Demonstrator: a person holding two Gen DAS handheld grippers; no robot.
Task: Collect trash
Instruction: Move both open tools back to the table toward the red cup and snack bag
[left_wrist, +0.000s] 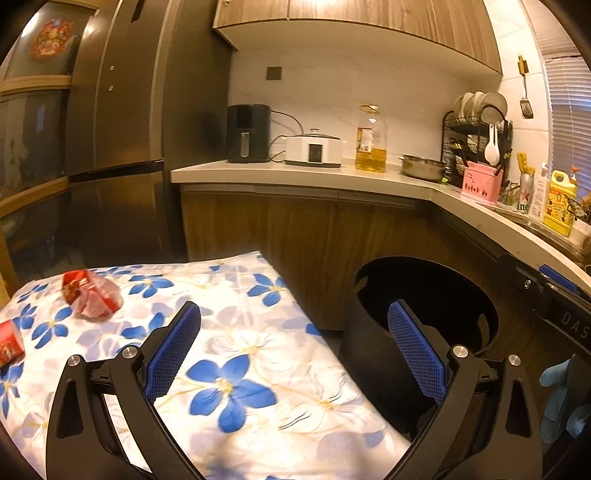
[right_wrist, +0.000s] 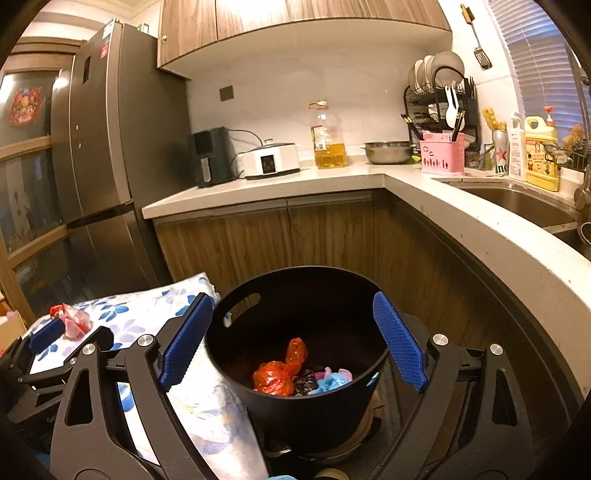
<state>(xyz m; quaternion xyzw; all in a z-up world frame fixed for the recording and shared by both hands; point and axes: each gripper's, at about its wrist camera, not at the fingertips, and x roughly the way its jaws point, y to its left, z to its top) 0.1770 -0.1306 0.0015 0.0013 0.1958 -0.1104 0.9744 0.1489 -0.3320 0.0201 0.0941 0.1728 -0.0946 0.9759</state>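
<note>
Below the right gripper (right_wrist: 291, 343), held wide and empty, trash (right_wrist: 280, 373) is gathered in the bin (right_wrist: 295, 410). Ahead-left of the left gripper (left_wrist: 291, 339), likewise spread empty, wrappers (left_wrist: 90, 293) are left on the cloth (left_wrist: 258, 369).

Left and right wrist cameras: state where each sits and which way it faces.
Left wrist: on the left gripper, jaws open, looking over the floral cloth and red wrappers toward the counter.
Right wrist: on the right gripper, jaws open above the black bin of trash; the left gripper shows at left.
Shared: bin, cloth, counter, oil bottle.
</note>
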